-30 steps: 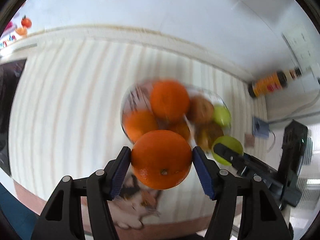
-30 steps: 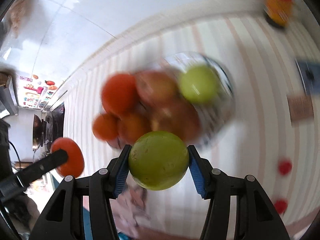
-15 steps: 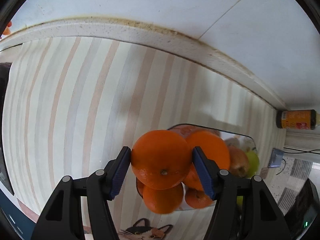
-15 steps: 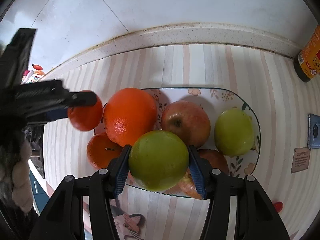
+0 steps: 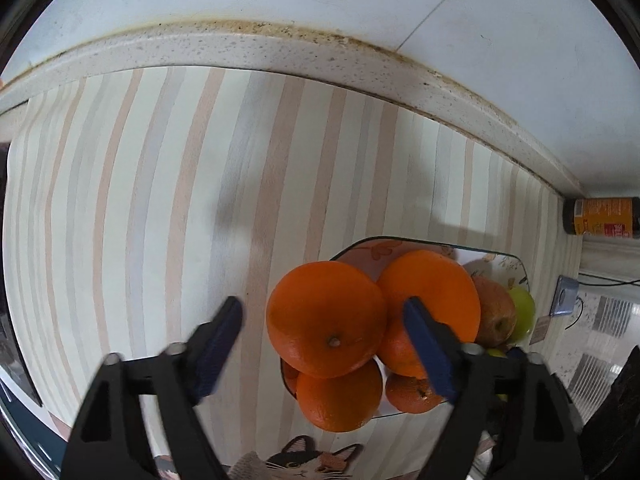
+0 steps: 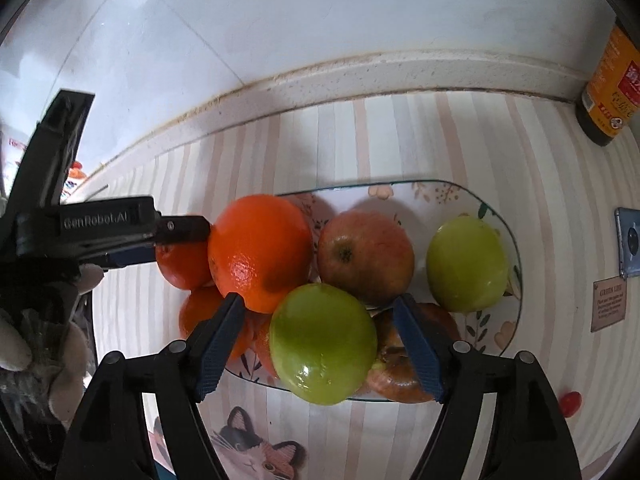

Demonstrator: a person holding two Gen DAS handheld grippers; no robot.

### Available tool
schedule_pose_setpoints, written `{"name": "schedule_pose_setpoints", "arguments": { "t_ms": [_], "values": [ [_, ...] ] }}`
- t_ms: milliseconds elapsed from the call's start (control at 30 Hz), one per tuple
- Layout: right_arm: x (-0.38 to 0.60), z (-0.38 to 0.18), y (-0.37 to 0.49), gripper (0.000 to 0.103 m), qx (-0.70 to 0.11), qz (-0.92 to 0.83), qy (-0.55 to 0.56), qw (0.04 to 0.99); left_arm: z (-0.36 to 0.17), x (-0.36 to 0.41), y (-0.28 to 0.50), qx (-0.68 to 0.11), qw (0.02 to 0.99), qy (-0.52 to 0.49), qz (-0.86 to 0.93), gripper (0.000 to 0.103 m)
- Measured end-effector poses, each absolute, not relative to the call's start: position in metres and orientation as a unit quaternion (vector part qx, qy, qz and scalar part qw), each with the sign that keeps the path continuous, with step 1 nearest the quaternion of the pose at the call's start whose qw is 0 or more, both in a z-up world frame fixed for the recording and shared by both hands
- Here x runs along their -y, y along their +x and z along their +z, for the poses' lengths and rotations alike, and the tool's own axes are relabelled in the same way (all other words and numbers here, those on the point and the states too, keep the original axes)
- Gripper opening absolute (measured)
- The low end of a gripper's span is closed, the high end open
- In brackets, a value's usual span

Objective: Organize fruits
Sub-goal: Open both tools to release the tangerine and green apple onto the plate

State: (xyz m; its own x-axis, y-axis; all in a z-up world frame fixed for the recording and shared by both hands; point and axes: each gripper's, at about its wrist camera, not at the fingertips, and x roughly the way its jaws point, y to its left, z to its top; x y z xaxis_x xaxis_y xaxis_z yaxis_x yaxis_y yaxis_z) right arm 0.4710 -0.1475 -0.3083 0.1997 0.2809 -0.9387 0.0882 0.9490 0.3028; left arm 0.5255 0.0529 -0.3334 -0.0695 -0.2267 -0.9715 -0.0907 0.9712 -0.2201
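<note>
A flower-printed glass plate (image 6: 516,240) holds a pile of fruit: a big orange (image 6: 260,252), a red apple (image 6: 366,258), a green apple (image 6: 466,264) and smaller oranges beneath. My left gripper (image 5: 324,344) points down over the plate's left end. Its jaws are opening, and an orange (image 5: 326,318) sits between the pads with gaps on both sides, on top of other oranges. My right gripper (image 6: 320,340) is also opening. A second green apple (image 6: 323,344) lies between its pads at the plate's near edge, untouched. The left gripper's finger (image 6: 180,229) shows beside the big orange.
A dark sauce bottle (image 6: 612,80) stands at the back right by the speckled ledge (image 5: 280,52). A striped mat with a cat print (image 6: 256,456) covers the counter. A small blue device (image 6: 630,240), a brown card (image 6: 608,304) and a red cherry tomato (image 6: 570,400) lie to the right.
Both grippers came in over the plate, then spread their jaws. The pads have left the orange and the green apple, which now rest on the pile.
</note>
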Motion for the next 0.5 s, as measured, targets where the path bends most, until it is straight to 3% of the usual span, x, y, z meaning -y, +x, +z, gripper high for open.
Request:
{"name": "schedule_pose_setpoints", "arguments": {
  "t_ms": [233,300,400,500],
  "values": [
    [0.156,-0.299,0.468,0.084,-0.626,0.057,0.163,0.761,-0.335,-0.053,0.528,-0.73,0.671,-0.115,-0.062,0.086],
    [0.156,-0.297,0.467,0.096,-0.628,0.051,0.154,0.761,-0.331,-0.053,0.528,-0.725,0.678,-0.106,-0.053,0.086],
    [0.157,-0.288,0.462,0.096,-0.622,0.029,0.124,0.773,-0.315,-0.058,0.525,-0.709,0.698,-0.087,-0.046,0.097],
    [0.162,-0.279,0.455,0.096,-0.614,0.023,0.124,0.779,-0.295,-0.061,0.516,-0.69,0.718,-0.08,-0.042,0.097]
  ]
}}
